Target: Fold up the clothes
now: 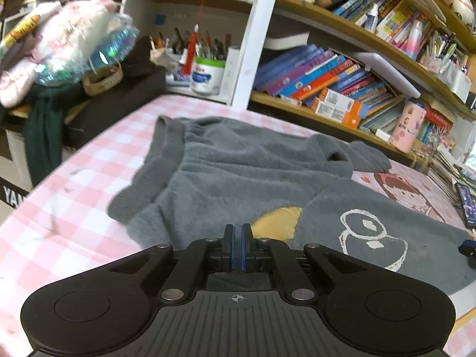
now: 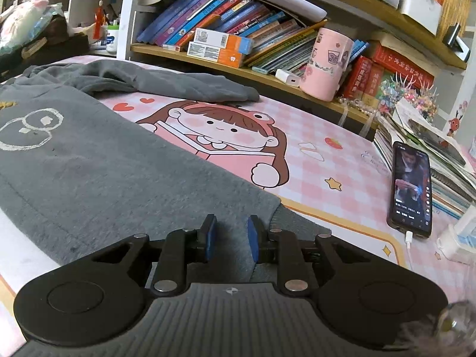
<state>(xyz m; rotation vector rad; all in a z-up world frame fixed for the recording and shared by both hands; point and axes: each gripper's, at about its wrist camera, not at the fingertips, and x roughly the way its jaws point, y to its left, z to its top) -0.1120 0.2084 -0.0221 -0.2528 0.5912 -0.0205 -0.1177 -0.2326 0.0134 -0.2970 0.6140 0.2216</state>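
A grey fleece sweater (image 1: 238,175) with a white outline print and a yellow patch lies spread on a pink checked desk mat (image 1: 89,178). One sleeve is folded across its body. It also shows in the right wrist view (image 2: 104,163). My left gripper (image 1: 238,238) hovers over the sweater's near edge, its blue pads pressed together with nothing between them. My right gripper (image 2: 230,233) is open, its fingers straddling the sweater's ribbed hem at the near right corner.
A phone (image 2: 410,190) on a charging cable lies on the mat to the right, beside stacked notebooks (image 2: 440,160). Bookshelves (image 2: 238,29) run along the back with a pink tin (image 2: 325,62). Clutter and a dark green cloth (image 1: 44,131) sit at the left.
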